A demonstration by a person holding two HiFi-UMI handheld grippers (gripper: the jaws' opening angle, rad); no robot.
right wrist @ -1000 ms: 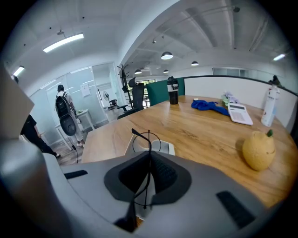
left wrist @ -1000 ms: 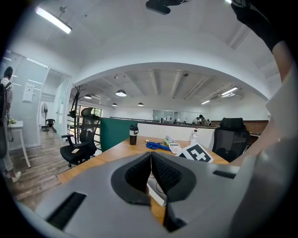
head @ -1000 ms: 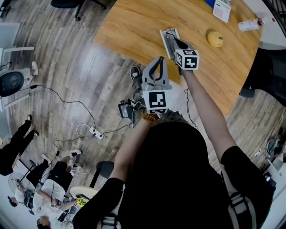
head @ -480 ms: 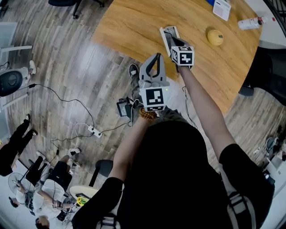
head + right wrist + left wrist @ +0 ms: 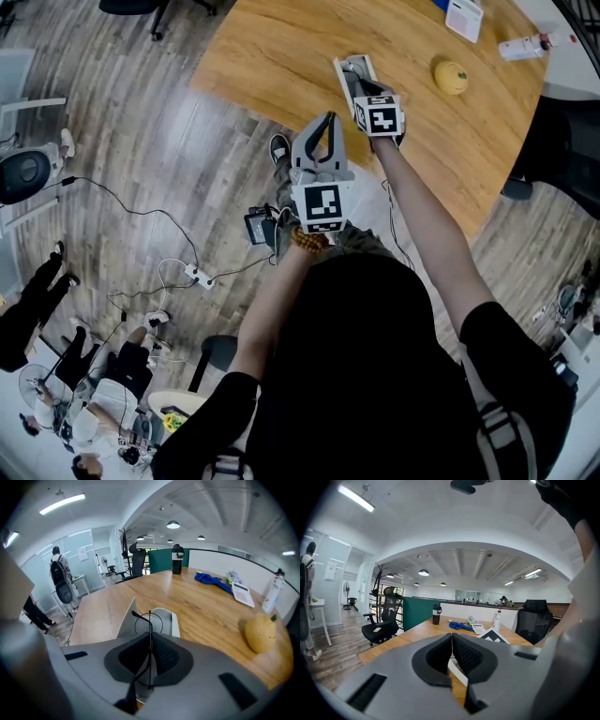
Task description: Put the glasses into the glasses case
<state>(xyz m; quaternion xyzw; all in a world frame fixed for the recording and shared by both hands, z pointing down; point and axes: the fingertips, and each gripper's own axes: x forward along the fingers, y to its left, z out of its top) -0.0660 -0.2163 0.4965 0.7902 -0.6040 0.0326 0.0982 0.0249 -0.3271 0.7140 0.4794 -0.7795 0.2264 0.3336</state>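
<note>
While the right gripper [image 5: 150, 635] pinches the glasses [image 5: 150, 620] at the open glasses case [image 5: 171, 620], lowering them flat before release seems wise; the left gripper [image 5: 452, 636] sits closed, empty

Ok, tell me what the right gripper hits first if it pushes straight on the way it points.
Probably the open glasses case, just beyond the glasses pinched in the right gripper; depth is hard to judge.
</note>
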